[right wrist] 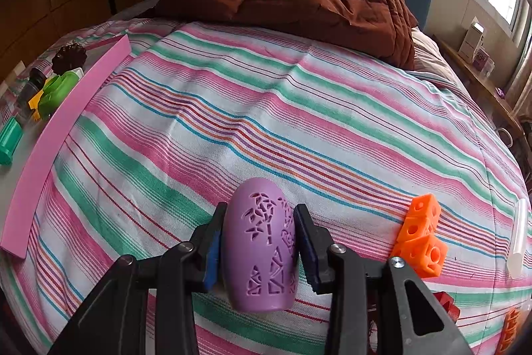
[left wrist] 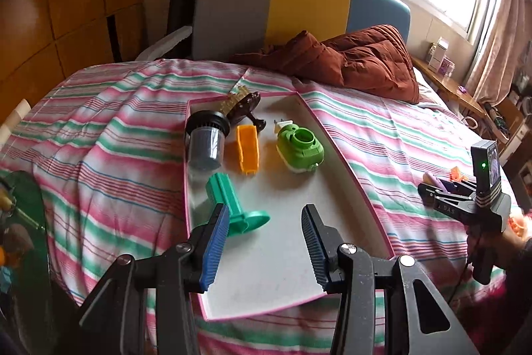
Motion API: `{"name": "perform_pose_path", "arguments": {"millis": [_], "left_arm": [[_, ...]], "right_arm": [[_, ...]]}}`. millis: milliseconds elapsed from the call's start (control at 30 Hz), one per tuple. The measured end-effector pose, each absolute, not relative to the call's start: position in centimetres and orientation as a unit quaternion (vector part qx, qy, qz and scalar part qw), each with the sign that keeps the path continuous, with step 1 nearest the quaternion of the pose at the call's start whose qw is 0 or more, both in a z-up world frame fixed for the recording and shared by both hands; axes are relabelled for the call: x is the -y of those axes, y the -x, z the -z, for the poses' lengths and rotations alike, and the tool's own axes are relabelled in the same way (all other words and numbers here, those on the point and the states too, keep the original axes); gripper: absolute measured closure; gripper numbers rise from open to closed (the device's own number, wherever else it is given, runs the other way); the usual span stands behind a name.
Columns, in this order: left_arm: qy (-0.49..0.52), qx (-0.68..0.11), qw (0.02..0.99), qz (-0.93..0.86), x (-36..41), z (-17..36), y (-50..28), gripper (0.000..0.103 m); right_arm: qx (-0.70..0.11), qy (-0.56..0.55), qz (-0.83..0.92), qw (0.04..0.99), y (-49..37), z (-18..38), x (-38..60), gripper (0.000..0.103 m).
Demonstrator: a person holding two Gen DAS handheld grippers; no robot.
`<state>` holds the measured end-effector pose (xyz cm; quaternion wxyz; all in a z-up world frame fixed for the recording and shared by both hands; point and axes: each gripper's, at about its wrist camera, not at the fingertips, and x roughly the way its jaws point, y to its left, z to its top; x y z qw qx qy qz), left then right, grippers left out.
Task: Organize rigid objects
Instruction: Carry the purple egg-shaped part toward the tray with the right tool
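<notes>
One tray (left wrist: pixel 345 155), five pieces inside, one purple vase (right wrist: pixel 262 252) — perhaps two orange blocks (right wrist: pixel 419 237).

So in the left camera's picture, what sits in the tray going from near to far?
Teal spool, then orange scoop, green round piece, grey jar, and the brown comb at the tray's far end.

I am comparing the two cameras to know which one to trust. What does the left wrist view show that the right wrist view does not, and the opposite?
Only the left wrist view shows the open left claw over the tray's white floor, and the tray's contents clearly, such as the orange scoop.

Only the right wrist view shows the carved purple vase clearly, clamped in the right claw, plus the orange cubes beside it.

Both show the striped bedspread, the brown quilt and the green piece.
</notes>
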<state>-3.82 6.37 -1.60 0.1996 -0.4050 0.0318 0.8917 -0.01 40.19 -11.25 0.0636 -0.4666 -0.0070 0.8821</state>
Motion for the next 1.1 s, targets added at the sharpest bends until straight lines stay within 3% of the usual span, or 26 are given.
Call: {"name": "perform_pose_path", "arguments": {"millis": [800,1100], "left_arm": [[0.436,0.009,0.158,-0.886,-0.7,4.6,2.7,0.057],[0.447,0.016,0.142,-0.883,0.7,5.4,2.7,0.057]], "right_arm": [[-0.048,0.500,-0.854,0.131,-0.5,10.4,-38.7,0.064],[-0.041,0.469,-0.881,0.049,-0.7,7.1,-34.0,0.064]]}}
